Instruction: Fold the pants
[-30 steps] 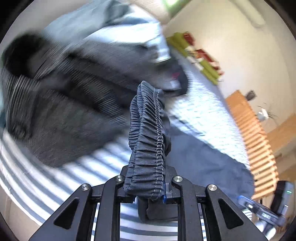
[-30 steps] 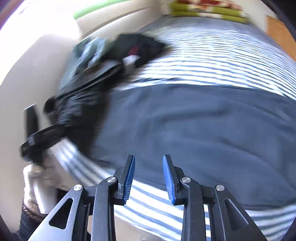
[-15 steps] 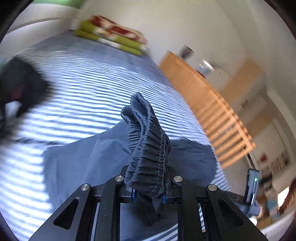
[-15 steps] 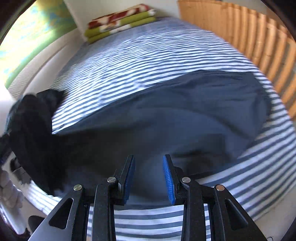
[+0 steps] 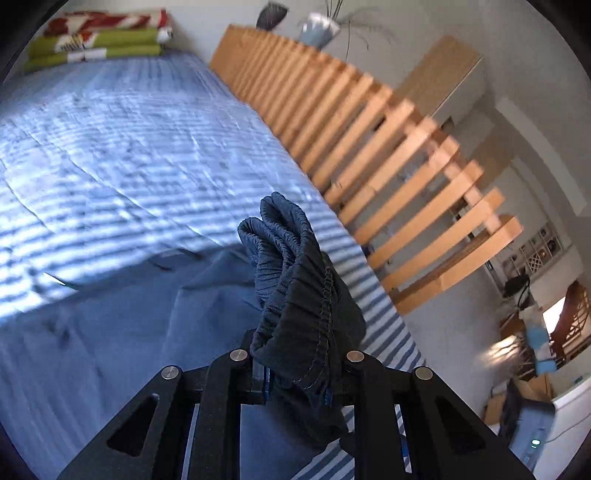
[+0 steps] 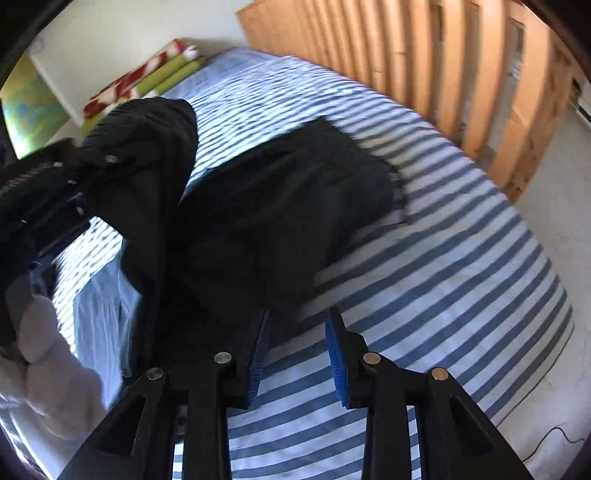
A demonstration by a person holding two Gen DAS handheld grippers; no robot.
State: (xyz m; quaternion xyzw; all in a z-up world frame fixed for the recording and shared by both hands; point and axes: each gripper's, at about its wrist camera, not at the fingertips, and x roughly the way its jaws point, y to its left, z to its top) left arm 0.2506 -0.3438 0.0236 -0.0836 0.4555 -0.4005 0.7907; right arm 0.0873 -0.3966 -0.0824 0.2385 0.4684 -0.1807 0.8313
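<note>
A bed covered in a blue-and-white striped sheet (image 5: 122, 147) fills most of both views. Along its far side runs a slatted railing of pale orange wood (image 5: 388, 155), and at the head of the bed lies a stack of folded green and red-and-white blankets (image 5: 96, 40). Two vases (image 5: 317, 27) stand on a ledge behind the railing. Nothing lies on the striped sheet between the grippers and the railing.

The dark blue-grey pants (image 5: 110, 332) lie spread on the sheet, one folded part flat toward the railing side (image 6: 295, 192). Their gathered elastic waistband (image 5: 291, 291) rises in a bunched ridge out of the left gripper (image 5: 299, 380), whose black jaws are pressed onto the cloth so that only slivers of the blue pads show. From there the fabric hangs down to the rest of the garment on the bed.

The right gripper (image 6: 297, 362) has its blue-padded fingers (image 6: 338, 365) parted by a narrow gap with nothing between them; it hangs over the striped sheet just beside the near edge of the pants, and whether it touches the sheet cannot be told. It points steeply downward. In the right wrist view the left gripper appears at the left edge with the waistband lifted (image 6: 147, 147), and below it is a hand in a white glove (image 6: 48, 358). The left gripper tilts downward less steeply.
</note>
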